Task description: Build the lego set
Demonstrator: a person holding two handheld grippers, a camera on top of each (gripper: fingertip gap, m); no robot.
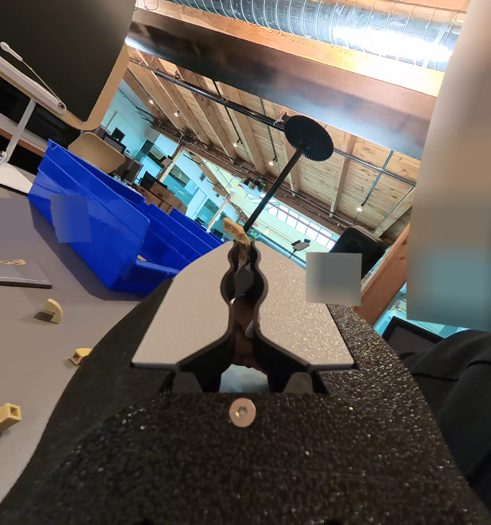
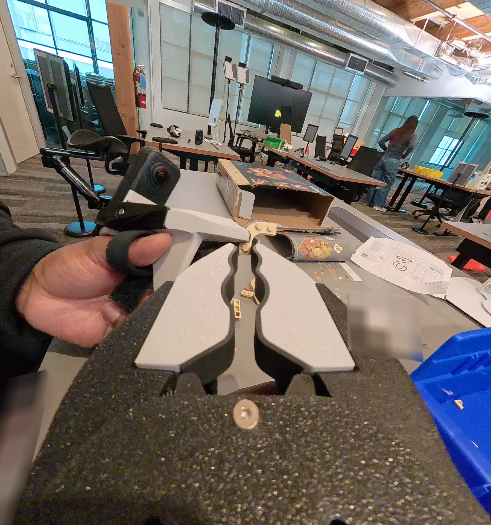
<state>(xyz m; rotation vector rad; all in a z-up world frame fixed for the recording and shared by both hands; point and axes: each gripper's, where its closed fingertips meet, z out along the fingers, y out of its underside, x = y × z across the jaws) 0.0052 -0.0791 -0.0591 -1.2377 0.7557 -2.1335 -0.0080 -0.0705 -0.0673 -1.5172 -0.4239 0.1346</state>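
Both tongs, left [image 1: 242,247] and right [image 2: 245,246], pinch one tan curved brick [image 2: 262,229]; blue bin [image 2: 466,397] (tan bits inside).

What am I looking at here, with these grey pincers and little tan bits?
No robot: a person holds a hand-operated claw in each hand, each carrying a camera looking along its fingers. One picture looks along the left claw, the other along the right claw. Both are closed on one curved tan brick piece, held up between them. The person's hand working the left claw shows in the right view. On the grey table lie loose tan pieces, blue bins, an open cardboard box, a booklet and a paper bag.
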